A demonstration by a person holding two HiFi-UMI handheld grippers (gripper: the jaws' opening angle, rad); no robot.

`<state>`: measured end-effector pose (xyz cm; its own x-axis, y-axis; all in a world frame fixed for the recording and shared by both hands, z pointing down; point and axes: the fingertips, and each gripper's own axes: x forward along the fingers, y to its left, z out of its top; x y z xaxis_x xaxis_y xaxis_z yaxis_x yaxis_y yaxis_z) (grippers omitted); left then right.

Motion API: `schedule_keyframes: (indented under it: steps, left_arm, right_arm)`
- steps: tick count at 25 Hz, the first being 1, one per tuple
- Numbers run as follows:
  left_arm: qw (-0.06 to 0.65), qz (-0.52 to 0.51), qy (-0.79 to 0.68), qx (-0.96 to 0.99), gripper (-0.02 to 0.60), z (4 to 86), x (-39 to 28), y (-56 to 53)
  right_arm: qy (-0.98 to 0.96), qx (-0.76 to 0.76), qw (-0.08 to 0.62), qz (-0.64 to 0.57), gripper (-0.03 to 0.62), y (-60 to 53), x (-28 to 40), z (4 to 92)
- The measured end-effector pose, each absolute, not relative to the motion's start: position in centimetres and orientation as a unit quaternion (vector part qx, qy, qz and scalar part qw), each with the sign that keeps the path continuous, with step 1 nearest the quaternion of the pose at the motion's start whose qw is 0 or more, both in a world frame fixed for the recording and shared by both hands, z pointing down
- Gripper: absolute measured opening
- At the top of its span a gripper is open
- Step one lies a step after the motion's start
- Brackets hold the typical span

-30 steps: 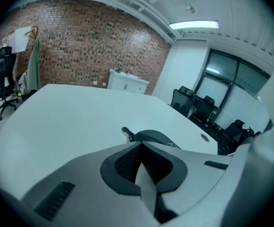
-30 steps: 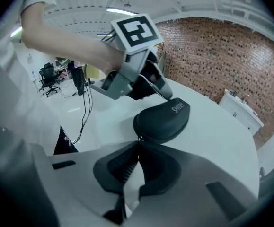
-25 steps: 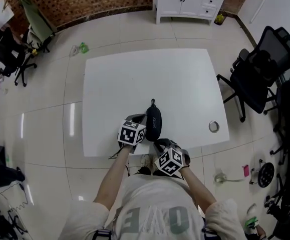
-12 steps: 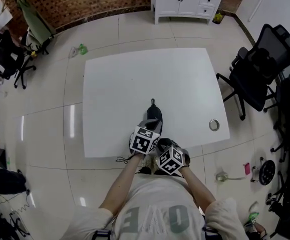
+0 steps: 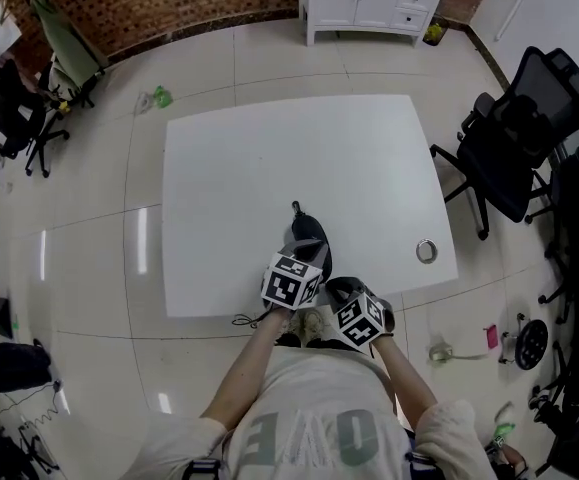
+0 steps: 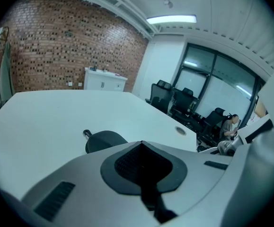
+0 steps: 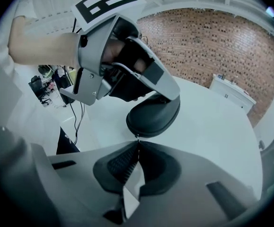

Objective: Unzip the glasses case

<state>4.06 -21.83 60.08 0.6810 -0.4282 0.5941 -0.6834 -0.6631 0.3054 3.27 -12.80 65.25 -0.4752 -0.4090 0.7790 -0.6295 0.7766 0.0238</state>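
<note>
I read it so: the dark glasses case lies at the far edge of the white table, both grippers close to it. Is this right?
Not quite: the head view shows the glasses case at the near edge of the table, by the person. The left gripper and right gripper are close to it.

Your light: bright, even. Ceiling strip (image 6: pixel 171 19) glows at 12 o'clock in left gripper view; floor (image 5: pixel 141 238) glare at 9 o'clock, head view. Gripper views warp, corners black.
</note>
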Motion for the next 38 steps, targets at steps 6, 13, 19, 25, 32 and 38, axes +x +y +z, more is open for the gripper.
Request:
schedule_keyframes:
  steps: [6,13,19,25,32,38]
  left_arm:
    - [0.265,0.242,-0.328,0.874,0.0,59.7,3.7,-21.5]
    - [0.292,0.236,-0.317,0.871,0.0,58.8,4.2,-20.5]
    - [0.333,0.261,-0.313,0.85,0.0,59.5,3.0,-19.3]
    - [0.326,0.264,-0.313,0.852,0.0,60.4,2.8,-19.0]
    - [0.331,0.251,-0.308,0.856,0.0,60.3,2.7,-18.9]
    - [0.33,0.241,-0.31,0.859,0.0,60.3,2.6,-18.8]
  right_arm:
    - [-0.856,0.282,0.414,0.126,0.0,-12.4,1.7,65.3]
    - [-0.871,0.261,0.399,0.123,0.0,-12.2,-0.8,65.1]
    - [-0.868,0.271,0.392,0.139,0.0,-12.3,-0.6,65.4]
    - [-0.867,0.282,0.375,0.167,0.0,-12.5,0.0,65.4]
    - [-0.858,0.31,0.37,0.176,0.0,-13.4,2.0,65.1]
    - [-0.848,0.34,0.374,0.159,0.0,-17.9,3.6,65.1]
